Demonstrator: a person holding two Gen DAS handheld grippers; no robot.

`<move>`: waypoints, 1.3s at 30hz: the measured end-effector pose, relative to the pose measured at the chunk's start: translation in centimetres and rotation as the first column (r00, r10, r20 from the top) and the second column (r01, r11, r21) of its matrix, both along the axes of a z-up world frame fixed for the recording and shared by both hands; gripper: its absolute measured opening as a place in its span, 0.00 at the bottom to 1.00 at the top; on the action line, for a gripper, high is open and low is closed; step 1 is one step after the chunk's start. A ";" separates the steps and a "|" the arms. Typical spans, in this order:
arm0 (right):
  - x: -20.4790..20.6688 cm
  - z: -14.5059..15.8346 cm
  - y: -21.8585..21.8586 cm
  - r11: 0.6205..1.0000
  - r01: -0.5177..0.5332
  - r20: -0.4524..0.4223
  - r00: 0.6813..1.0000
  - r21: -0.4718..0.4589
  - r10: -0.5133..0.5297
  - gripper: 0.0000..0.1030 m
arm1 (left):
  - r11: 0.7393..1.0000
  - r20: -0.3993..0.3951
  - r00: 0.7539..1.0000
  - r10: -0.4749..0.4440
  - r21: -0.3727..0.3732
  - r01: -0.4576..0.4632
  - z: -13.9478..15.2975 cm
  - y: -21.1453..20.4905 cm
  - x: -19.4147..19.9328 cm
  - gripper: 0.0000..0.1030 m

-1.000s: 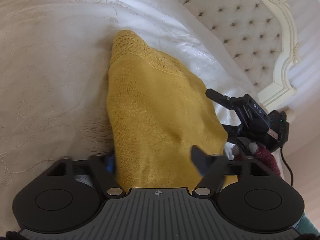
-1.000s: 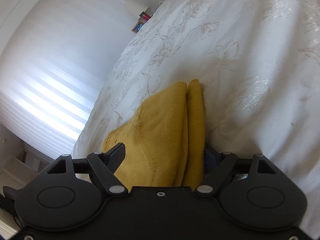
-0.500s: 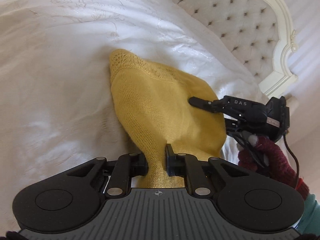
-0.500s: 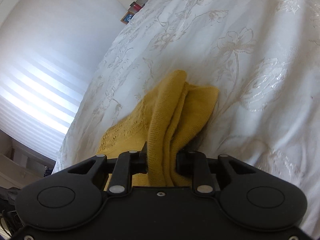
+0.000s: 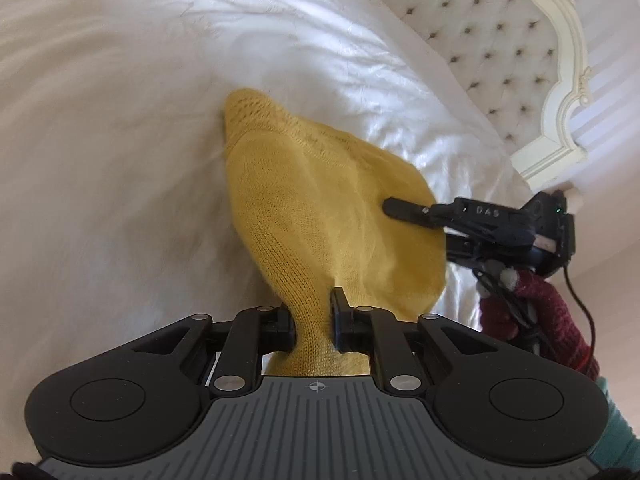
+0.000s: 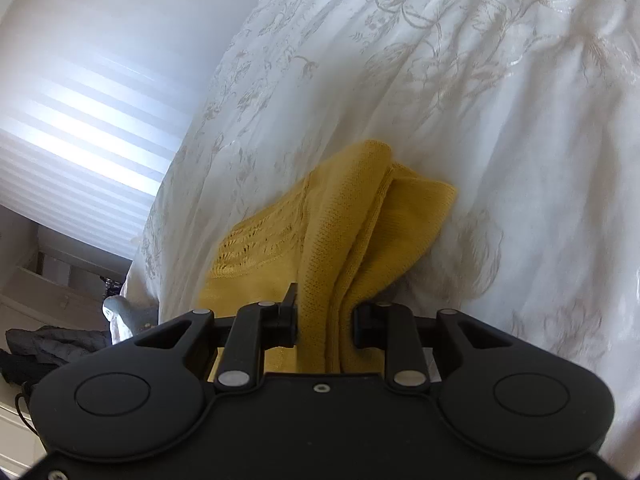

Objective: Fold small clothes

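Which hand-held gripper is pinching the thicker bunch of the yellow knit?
The right hand-held gripper: several folded layers of the yellow knit fill its wider gap, while the left hand-held gripper squeezes one narrow neck.

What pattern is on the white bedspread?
A pale embroidered floral design on the white bedspread, clearest in the right wrist view.

A home bedroom: white embroidered bedspread (image 6: 460,80); tufted cream headboard (image 5: 480,36); striped window blind (image 6: 80,120).

Both wrist views look closely down their tongs, sharing the yellow knit (image 5: 328,216).
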State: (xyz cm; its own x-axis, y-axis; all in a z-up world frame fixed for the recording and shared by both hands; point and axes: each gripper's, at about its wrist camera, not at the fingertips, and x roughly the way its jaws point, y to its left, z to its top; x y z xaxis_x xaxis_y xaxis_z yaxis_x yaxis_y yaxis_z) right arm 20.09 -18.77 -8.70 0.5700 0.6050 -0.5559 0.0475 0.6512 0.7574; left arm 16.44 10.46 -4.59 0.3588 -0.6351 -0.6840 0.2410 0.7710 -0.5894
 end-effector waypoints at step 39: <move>-12.1 0.7 11.6 0.825 -0.073 0.022 0.995 -0.561 0.102 0.49 | 0.893 0.378 0.922 -0.083 0.438 -0.100 -1.9 -3.7 8.3 0.75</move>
